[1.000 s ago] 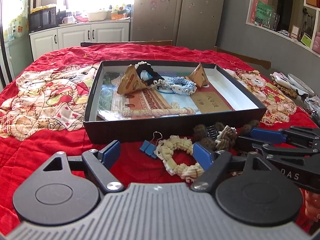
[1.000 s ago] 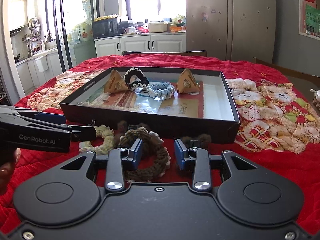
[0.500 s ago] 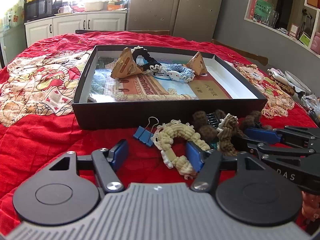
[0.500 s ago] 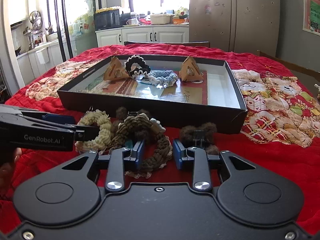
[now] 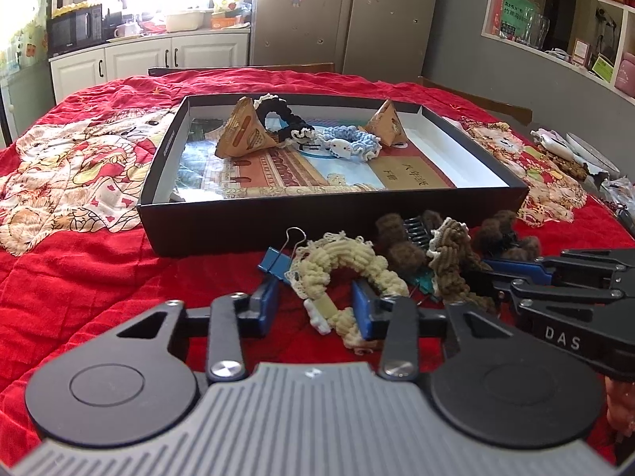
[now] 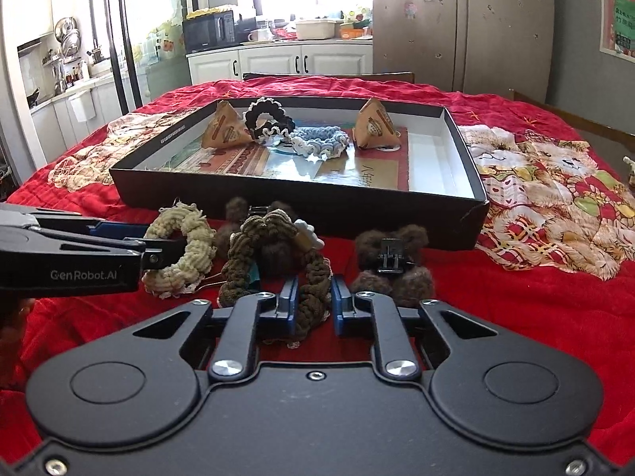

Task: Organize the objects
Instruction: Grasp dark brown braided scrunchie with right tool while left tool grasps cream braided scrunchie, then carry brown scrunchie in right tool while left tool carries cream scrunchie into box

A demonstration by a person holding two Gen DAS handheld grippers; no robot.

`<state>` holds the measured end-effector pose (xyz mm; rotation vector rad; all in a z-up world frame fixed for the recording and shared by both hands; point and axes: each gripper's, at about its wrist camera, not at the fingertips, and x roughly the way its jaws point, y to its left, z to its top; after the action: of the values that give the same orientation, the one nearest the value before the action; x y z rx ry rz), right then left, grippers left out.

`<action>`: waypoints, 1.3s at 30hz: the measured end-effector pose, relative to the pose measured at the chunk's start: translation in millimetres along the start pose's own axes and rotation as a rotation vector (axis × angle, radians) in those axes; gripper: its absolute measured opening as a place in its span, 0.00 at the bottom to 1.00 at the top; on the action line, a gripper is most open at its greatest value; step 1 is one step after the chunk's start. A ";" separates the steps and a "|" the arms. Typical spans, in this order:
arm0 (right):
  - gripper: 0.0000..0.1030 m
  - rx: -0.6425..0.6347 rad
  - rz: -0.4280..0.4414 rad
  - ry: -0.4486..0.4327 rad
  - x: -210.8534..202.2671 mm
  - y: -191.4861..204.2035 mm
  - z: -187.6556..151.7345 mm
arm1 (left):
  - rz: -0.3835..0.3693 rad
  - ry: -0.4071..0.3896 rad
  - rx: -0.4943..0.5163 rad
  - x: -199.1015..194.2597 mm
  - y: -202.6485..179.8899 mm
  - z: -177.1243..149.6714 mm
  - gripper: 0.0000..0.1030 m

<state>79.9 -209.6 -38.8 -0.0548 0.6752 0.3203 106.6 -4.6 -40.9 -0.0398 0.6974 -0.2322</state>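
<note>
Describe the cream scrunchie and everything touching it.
The cream scrunchie is a chunky knitted ring with lacy white trim and a tan patch near its lower edge. It lies on the red quilt before the black box, against a blue binder clip. The left gripper, whose jaws have just been closing, straddles its near side; a firm pinch is unclear.

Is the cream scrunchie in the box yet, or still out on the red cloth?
Out. The cream scrunchie lies on the red cloth in front of the black box, with the left tongs around its near loop.
</note>
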 end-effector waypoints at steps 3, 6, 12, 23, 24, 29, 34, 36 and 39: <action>0.12 -0.004 0.001 -0.001 -0.1 0.3 0.0 | -0.012 0.002 -0.002 -0.9 -0.3 -0.6 0.29; 0.11 -0.005 0.000 -0.004 -0.4 0.4 0.2 | -0.011 0.000 -0.014 -2.0 0.1 -1.3 0.22; 0.09 0.001 0.001 -0.014 -2.0 0.3 0.6 | -0.018 -0.004 -0.026 -4.8 1.5 -1.1 0.16; 0.09 0.002 -0.001 -0.070 -13.2 -0.4 5.1 | -0.046 -0.019 -0.033 -16.5 -0.6 3.3 0.13; 0.09 0.002 -0.001 -0.078 -15.2 -0.2 6.0 | -0.048 -0.024 -0.030 -18.3 -1.3 3.9 0.13; 0.09 -0.006 0.006 -0.119 -25.9 2.6 12.0 | -0.062 -0.052 -0.022 -29.3 -4.4 9.3 0.13; 0.09 -0.012 0.013 -0.150 -35.2 5.6 20.4 | -0.070 -0.083 -0.008 -39.6 -7.4 16.0 0.13; 0.09 -0.017 0.012 -0.165 -39.0 6.4 24.5 | -0.069 -0.095 -0.004 -42.5 -7.5 19.8 0.13; 0.09 -0.021 0.008 -0.185 -43.3 6.0 31.9 | -0.058 -0.120 -0.003 -45.8 -5.2 29.0 0.13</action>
<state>65.6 -210.8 13.3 -0.0418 0.4889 0.3356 90.2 -0.5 10.8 -0.0759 0.5778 -0.2821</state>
